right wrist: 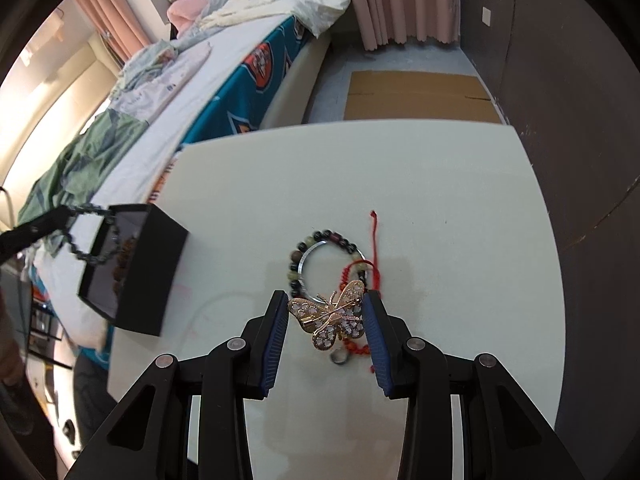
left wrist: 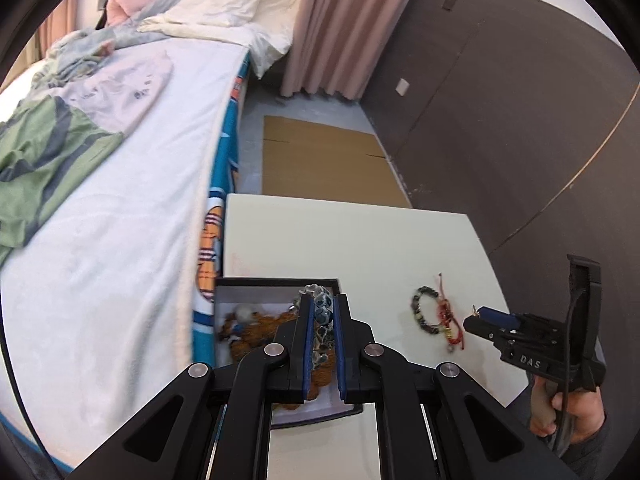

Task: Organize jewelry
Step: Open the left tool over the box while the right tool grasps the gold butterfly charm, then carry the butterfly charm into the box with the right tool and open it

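My left gripper (left wrist: 322,307) is shut on a blue-grey bead bracelet (left wrist: 322,312) and holds it over the black jewelry box (left wrist: 276,282), which holds brown beads (left wrist: 260,330). In the right wrist view the bracelet (right wrist: 86,236) dangles over the box (right wrist: 156,248). My right gripper (right wrist: 326,308) is shut on a gold butterfly brooch (right wrist: 332,316), held above a dark bead bracelet (right wrist: 304,258), a red cord bracelet (right wrist: 374,248) and a small ring (right wrist: 339,358) on the white table (right wrist: 440,200). The right gripper (left wrist: 474,318) also shows in the left wrist view beside the bead bracelet (left wrist: 420,310).
A bed (left wrist: 120,200) with white sheets and clothes runs along the table's left side. Flat cardboard (left wrist: 328,160) lies on the floor beyond the table. A dark wall (left wrist: 520,100) stands at the right, pink curtains (left wrist: 340,28) behind.
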